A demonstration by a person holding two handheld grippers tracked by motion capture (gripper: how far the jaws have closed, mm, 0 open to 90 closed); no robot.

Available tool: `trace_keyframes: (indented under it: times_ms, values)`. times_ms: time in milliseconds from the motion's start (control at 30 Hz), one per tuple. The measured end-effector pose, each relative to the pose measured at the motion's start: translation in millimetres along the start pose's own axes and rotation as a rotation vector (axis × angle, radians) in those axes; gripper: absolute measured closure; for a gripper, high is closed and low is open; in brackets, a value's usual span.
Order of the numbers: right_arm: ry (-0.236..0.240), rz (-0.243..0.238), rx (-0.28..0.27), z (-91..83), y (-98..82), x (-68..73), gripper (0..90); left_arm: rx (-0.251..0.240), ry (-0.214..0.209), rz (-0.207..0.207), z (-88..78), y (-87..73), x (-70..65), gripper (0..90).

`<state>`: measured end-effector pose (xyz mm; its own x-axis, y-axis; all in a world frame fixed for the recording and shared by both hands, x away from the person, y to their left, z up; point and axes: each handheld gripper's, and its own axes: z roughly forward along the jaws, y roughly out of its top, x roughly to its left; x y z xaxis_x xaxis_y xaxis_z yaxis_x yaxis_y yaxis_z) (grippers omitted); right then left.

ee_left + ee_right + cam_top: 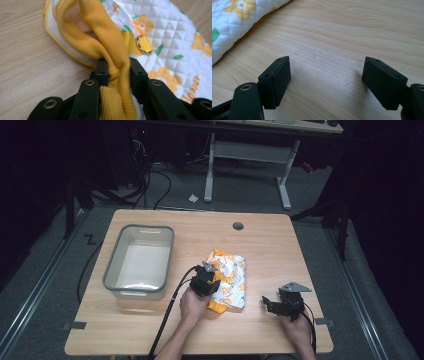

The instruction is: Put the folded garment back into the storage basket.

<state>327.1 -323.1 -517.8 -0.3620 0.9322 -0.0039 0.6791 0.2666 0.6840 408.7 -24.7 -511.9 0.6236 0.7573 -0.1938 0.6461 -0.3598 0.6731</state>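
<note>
Pinching the ribbed yellow knit cuff [110,50] of the white quilted garment with orange flowers [230,280], the left gripper [206,276] had its jaws closed on the fabric. The right gripper [325,80] sat wide and empty beside the garment. The grey-rimmed clear plastic tub [112,270] beyond the left gripper held nothing, so any moving seemed barely begun.

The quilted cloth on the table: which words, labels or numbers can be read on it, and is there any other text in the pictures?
"lower": orange letters on the quilted cloth, at the lower right of the left gripper view; a letter before them seems cut off by the gripper, so it may read "Flower".
The orange marks near the cloth's top edge are too cropped to read.
No text shows on the tub or the table.
</note>
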Motion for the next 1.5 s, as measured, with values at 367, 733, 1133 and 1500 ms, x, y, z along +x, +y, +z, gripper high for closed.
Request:
trace_keyframes:
  times_ms: [367,733,1133,1500]
  values:
    - [0.000,0.000,0.000,0.0,0.0,0.0,23.3,-0.081,-0.044,0.001,-25.8,7.7,-0.7,75.4]
    - [0.000,-0.001,0.000,0.0,0.0,-0.1,23.3,-0.147,-0.069,0.014,-55.6,15.2,0.0,75.8]
    - [0.000,-0.003,0.000,0.0,0.0,-0.2,23.3,-0.196,-0.090,0.020,-81.6,19.1,5.1,75.9]
    - [0.000,0.000,0.001,-0.2,-0.1,0.0,23.3,-0.207,-0.102,0.011,-96.8,20.3,12.6,75.8]
